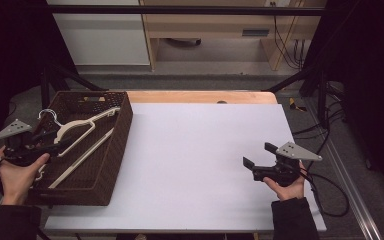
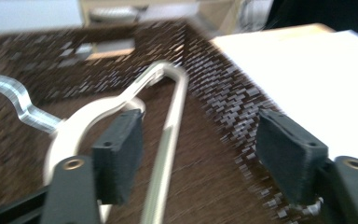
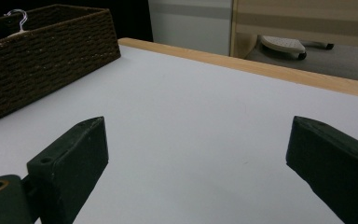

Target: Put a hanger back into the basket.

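Basket (image 1: 111,150) on table's (image 1: 205,150) left edge; hangers (image 1: 82,131) inside basket; cabinet (image 1: 215,30) behind table.

dim room in the high view, black at both side edges, while the white table top (image 1: 205,160) catches soft even light from above and shows faint shadows. the left gripper view is smeared with motion blur: the wicker basket (image 2: 223,88) weave streaks, the hanger (image 2: 168,135) glows pale. the right gripper view is sharper, its near jaws soft and dark, background slightly hazy.
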Motion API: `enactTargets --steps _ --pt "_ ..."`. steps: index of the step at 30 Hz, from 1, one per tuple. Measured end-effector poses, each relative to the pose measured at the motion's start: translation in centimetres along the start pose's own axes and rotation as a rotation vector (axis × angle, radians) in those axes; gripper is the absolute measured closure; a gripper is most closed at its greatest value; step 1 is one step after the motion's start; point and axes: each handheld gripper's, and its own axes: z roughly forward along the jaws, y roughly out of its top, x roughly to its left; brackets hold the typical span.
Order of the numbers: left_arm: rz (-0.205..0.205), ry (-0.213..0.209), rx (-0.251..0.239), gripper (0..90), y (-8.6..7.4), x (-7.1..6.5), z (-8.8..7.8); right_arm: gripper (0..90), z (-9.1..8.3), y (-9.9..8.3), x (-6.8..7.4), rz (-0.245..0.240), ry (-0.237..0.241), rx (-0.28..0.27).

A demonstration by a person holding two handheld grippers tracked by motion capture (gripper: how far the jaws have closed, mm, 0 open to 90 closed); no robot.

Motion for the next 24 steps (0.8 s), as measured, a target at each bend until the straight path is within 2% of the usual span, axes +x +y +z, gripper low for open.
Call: enactTargets --steps 4,8,12,16,20,24 --pt "0.019 -0.055 -0.071 20.9 0.1 -2.5 -0.1 5.7 -0.2 0.0 -0.1 0.000 0.006 -0.006" --pt "0.039 -0.125 -0.105 14.7 0.1 -5.1 0.2 5.2 -0.3 0.1 -0.1 -0.001 0.009 -0.015" --pt "0.059 -0.144 -0.106 9.5 -0.1 -7.1 0.9 4.5 -0.5 0.2 -0.2 -0.007 0.012 -0.026" --pt "0.075 -0.182 -0.115 8.0 -0.7 -8.9 1.7 3.9 -0.9 0.3 -0.3 -0.002 0.019 -0.044" --pt "0.083 -0.196 -0.091 6.9 -1.3 -10.0 2.5 2.4 -1.3 0.4 -0.4 -0.001 0.026 -0.061" --pt "0.084 -0.206 -0.098 6.4 -1.8 -10.7 2.7 1.7 -1.5 0.5 -0.5 0.000 0.023 -0.065"
